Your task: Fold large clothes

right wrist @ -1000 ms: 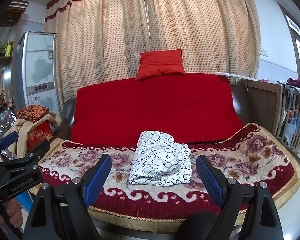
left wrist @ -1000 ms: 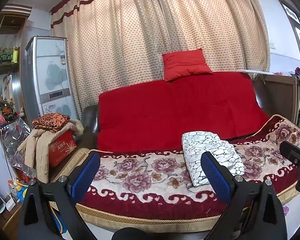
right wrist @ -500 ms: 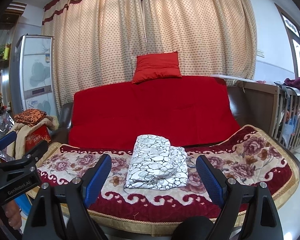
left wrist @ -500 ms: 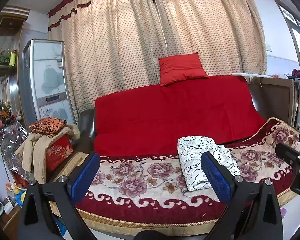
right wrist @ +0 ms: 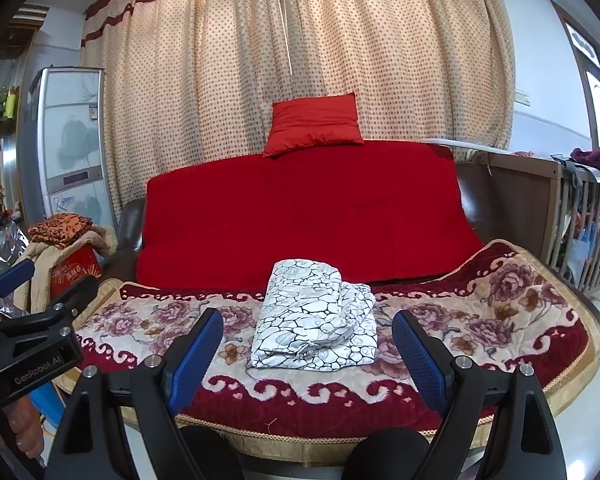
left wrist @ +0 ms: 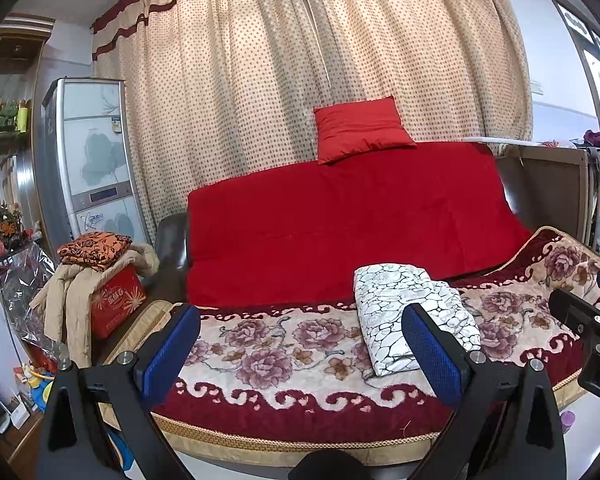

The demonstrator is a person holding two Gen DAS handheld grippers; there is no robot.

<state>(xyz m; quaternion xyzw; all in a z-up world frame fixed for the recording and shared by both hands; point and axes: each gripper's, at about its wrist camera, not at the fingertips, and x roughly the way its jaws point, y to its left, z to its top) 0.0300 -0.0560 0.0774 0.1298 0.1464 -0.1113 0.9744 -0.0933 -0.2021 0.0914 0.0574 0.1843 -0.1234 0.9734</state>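
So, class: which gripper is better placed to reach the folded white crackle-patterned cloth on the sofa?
Probably right: the white crackle-patterned cloth sits centred between the open right gripper; for the left gripper it lies off right.

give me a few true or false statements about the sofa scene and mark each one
1. The white patterned bundle lies folded on the floral seat cover. True.
2. The right gripper is clamped on the bundle. False: it is open and apart from it.
3. A red cushion sits atop the sofa back. True.
4. The left gripper holds cloth. False: it is open and empty.
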